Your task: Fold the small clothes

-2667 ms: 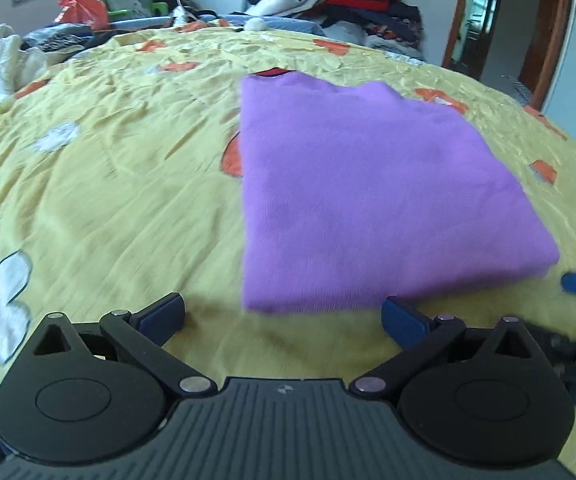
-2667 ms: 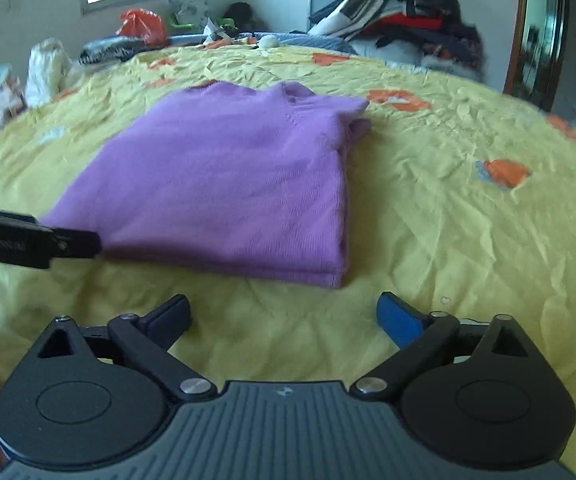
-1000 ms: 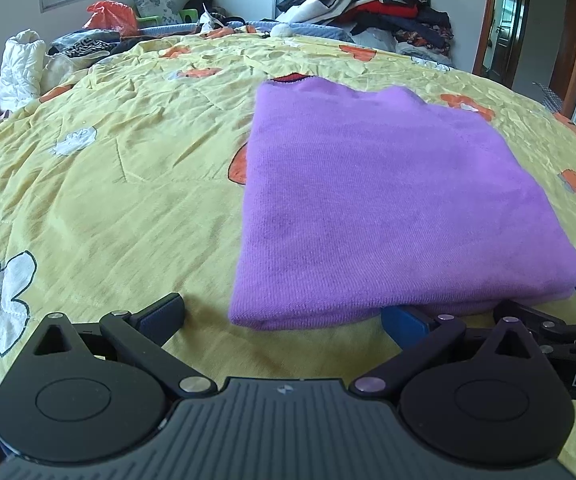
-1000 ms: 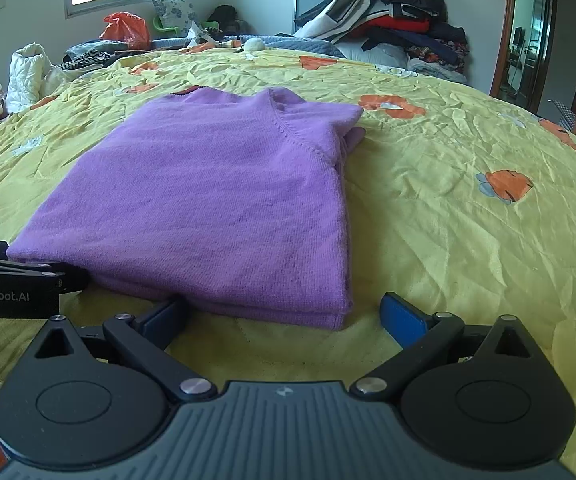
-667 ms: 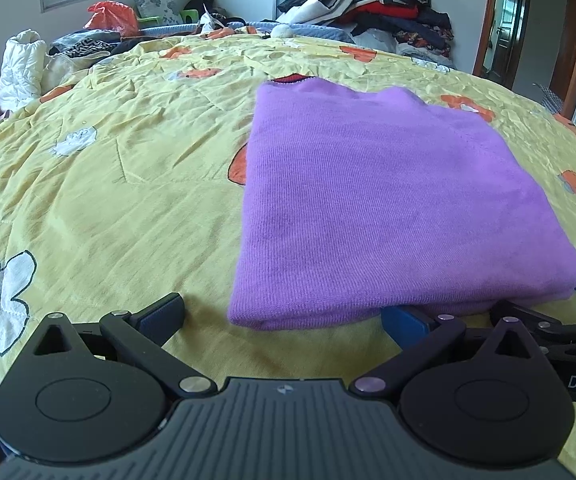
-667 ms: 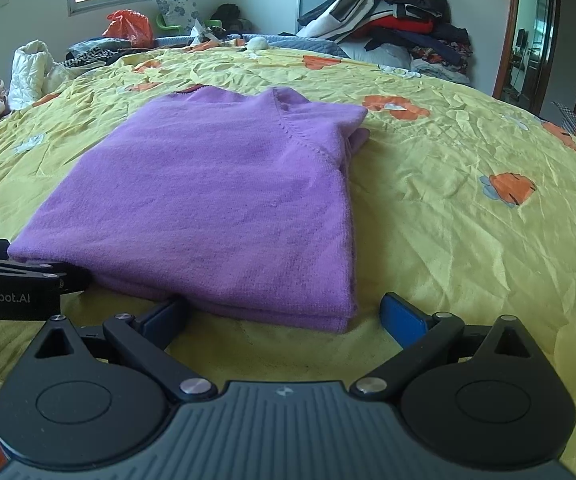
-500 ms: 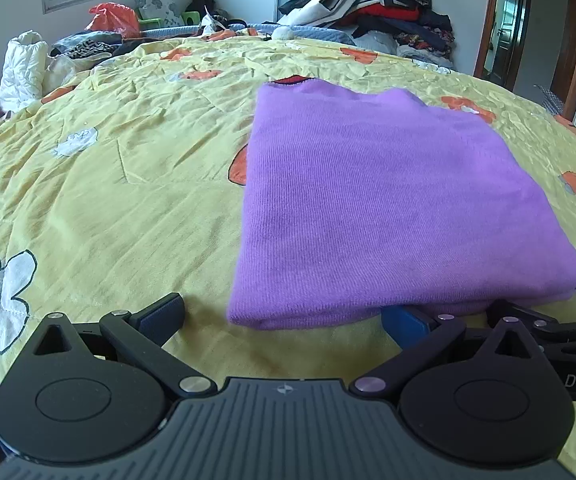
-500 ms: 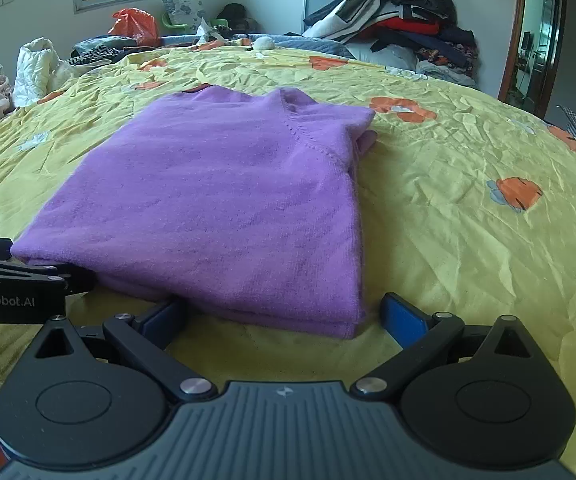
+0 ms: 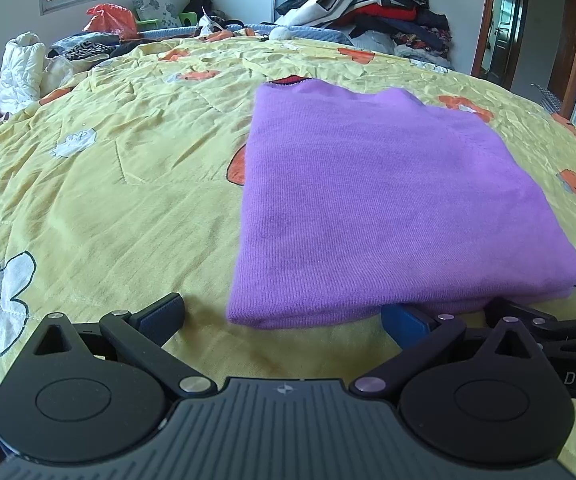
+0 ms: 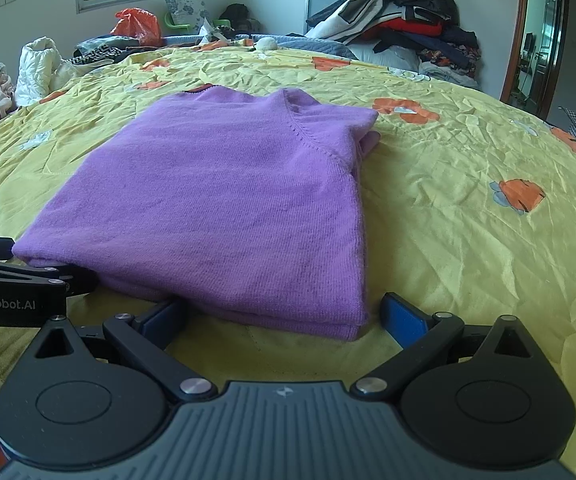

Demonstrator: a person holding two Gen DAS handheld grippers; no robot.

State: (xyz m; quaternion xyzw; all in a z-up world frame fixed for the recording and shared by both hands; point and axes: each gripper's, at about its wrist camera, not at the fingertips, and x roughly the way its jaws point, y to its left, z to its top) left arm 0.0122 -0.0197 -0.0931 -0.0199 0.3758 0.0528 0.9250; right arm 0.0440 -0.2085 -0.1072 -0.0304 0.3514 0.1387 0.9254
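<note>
Your purple sweater lies folded on the yellow quilt, dead center at 12 o'clock from both wrist cams. Left gripper: jaws wide apart, its right pad tucked under the near hem. Right gripper: jaws also spread, left pad under the hem, right pad just beside the sweater's corner. Readable text: "GenRobot.AI" at 9 o'clock in right cam; "DAS" at 3 o'clock in left cam.

The purple sweater covers the tip of the left claw's right finger. The sweater's near edge hides the tip of the right claw's left finger. The right claw's lettering beside the sweater is cut off at the frame edge in the left wrist view.
</note>
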